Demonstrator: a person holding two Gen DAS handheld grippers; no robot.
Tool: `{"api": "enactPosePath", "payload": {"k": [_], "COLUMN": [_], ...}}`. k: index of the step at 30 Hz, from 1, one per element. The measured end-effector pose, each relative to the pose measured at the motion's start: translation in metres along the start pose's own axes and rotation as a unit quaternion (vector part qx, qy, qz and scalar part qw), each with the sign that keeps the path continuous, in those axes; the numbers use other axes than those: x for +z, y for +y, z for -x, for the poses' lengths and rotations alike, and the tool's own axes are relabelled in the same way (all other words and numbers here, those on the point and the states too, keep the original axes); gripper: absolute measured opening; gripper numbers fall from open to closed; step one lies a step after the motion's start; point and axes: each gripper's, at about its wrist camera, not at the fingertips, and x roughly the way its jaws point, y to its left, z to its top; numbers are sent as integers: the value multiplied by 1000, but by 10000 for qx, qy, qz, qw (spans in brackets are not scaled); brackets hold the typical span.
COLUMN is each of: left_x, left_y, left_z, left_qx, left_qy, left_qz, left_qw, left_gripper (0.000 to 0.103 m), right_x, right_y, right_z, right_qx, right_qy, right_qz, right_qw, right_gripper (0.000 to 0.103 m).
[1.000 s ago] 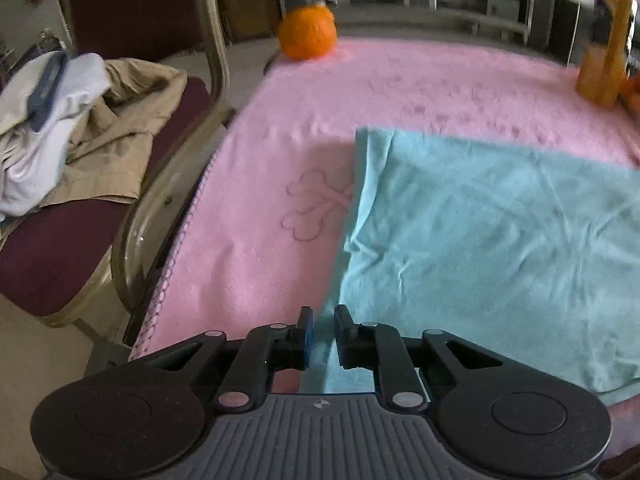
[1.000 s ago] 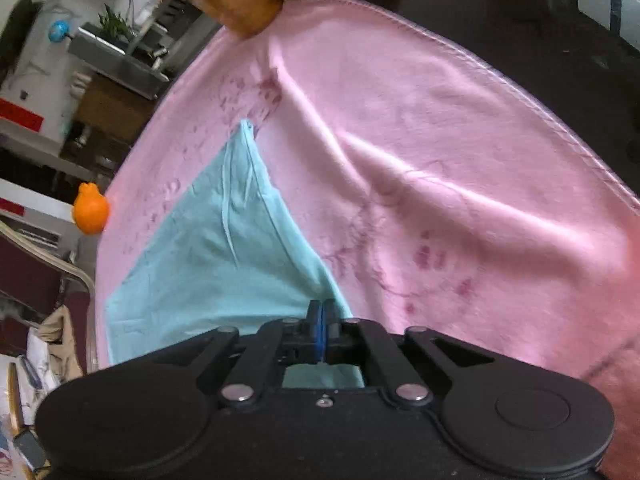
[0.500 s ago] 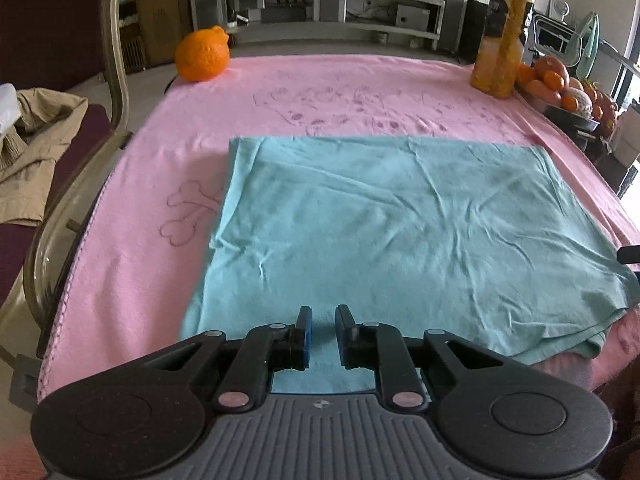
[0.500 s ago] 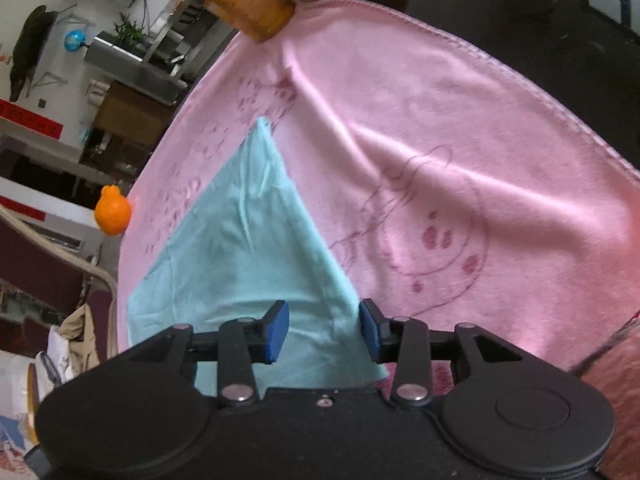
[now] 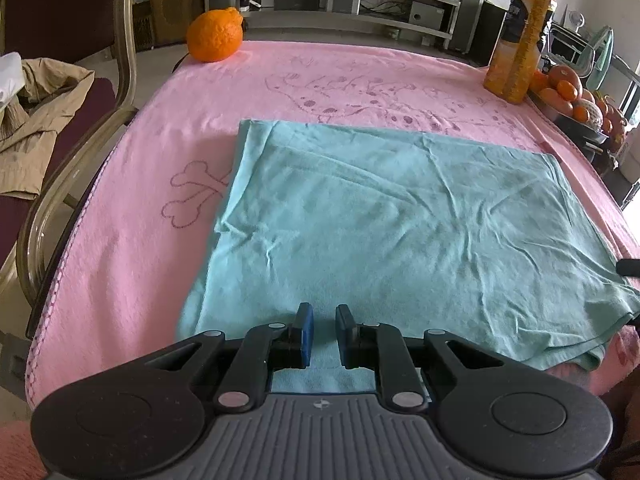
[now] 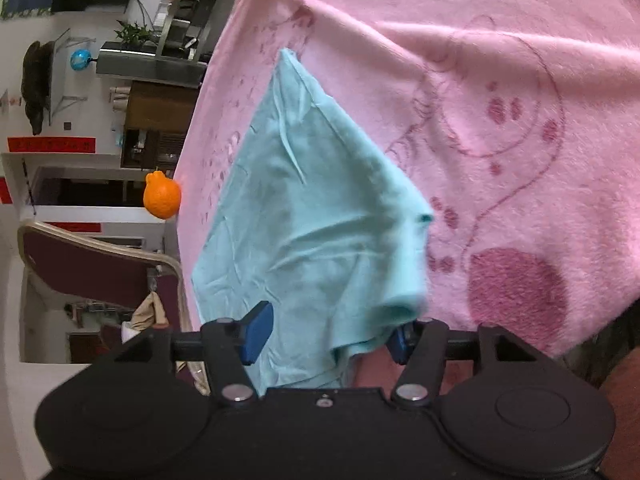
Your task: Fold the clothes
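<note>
On the pink blanket (image 5: 168, 128), a bowl (image 5: 576, 122) holds what look like oranges; right fingers (image 6: 256, 330) are spreading around the teal garment (image 5: 400, 216).

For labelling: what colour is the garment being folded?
Light teal garment, plain with no print; clearest in the left wrist view.

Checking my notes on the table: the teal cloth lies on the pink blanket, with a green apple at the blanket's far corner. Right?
Not quite: the fruit at the far corner is an orange, not a green apple, as the left wrist view shows. The teal cloth does lie on the pink blanket.
</note>
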Motion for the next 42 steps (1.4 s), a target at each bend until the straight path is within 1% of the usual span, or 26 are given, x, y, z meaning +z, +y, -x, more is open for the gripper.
{"api": "enactPosePath", "payload": {"k": [3, 5, 6, 7, 9, 10, 11, 13, 14, 15, 17, 19, 21, 23, 24, 26, 27, 29, 31, 33, 35, 36, 40, 41, 42], "left_x": [0, 1, 1, 2, 3, 3, 4, 5, 5, 5, 7, 7, 4, 2, 0, -5, -8, -15, -22, -29, -33, -35, -37, -36, -34], "left_y": [2, 3, 5, 6, 14, 18, 22, 28, 29, 29, 28, 31, 38, 47, 51, 64, 73, 92, 109, 123, 135, 138, 142, 141, 140], "left_z": [0, 1, 2, 4, 12, 15, 16, 7, 3, 4, 5, 12, 29, 50, 59, 76, 83, 97, 106, 109, 107, 106, 102, 100, 100], "left_qx": [-17, -38, -49, -59, -27, 84, 262, 496, 536, 505, 442, 236, -31, -129, -169, -221, -237, -261, -194, -88, -34, -20, -47, -40, -43], "left_qy": [16, 23, 27, 15, -81, -88, -10, 377, 504, 521, 599, 620, 456, 239, 145, -12, -81, -212, -284, -303, -238, -207, -122, -116, -129], "left_qz": [45, 106, 143, 192, 361, 442, 493, 531, 517, 440, 239, 214, 272, 276, 288, 416, 526, 757, 964, 1123, 1299, 1365, 1438, 1428, 1416], "left_qw": [10000, 9999, 9999, 9998, 9993, 9990, 9984, 9966, 9959, 9964, 9969, 9976, 9986, 9992, 9993, 9989, 9983, 9966, 9947, 9932, 9912, 9904, 9895, 9897, 9898], "left_gripper": [17, 17, 16, 16, 16, 16, 15, 12, 12, 12, 12, 13, 13, 13, 13, 13, 13, 13, 13, 13, 13, 13, 13, 13, 13], "right_x": [-6, -9, -10, -11, -12, -10, -11, -14, -17, -21, -29, -40, -53, -71, -82, -103, -117, -149, -182, -213, -235, -242, -249, -249, -247], "right_y": [-2, 0, 1, 2, -1, -3, -3, 4, 11, 23, 47, 78, 110, 146, 165, 203, 219, 246, 260, 263, 256, 253, 243, 242, 244], "right_z": [7, 7, 7, 6, 6, 7, 8, 6, 4, 0, -6, -13, -21, -32, -41, -60, -73, -103, -139, -175, -205, -215, -230, -230, -226], "right_qx": [-111, -269, -348, -454, -646, -660, -695, -933, -1089, -1302, -1722, -2069, -2255, -2339, -2339, -2300, -2224, -2058, -1902, -1805, -1845, -1869, -2006, -2004, -1946], "right_qy": [-886, -1148, -1278, -1378, -1462, -1488, -1524, -1620, -1680, -1757, -1907, -2055, -2143, -2217, -2227, -2213, -2137, -1899, -1523, -1053, -574, -396, -71, 26, 146], "right_qz": [-235, -175, -145, -112, -169, -263, -285, -135, 12, 271, 786, 1415, 2048, 2800, 3222, 4044, 4454, 5292, 6043, 6675, 7046, 7161, 7242, 7252, 7246], "right_qw": [9957, 9929, 9911, 9894, 9870, 9863, 9855, 9823, 9798, 9754, 9632, 9460, 9280, 9043, 8899, 8571, 8405, 8010, 7586, 7147, 6828, 6714, 6597, 6587, 6610], "right_gripper": [51, 42, 33, 20, 5, 5, 4, 4, 4, 4, 4, 4, 4, 4, 4, 4, 4, 4, 4, 4, 4, 4, 4, 4, 5]}}
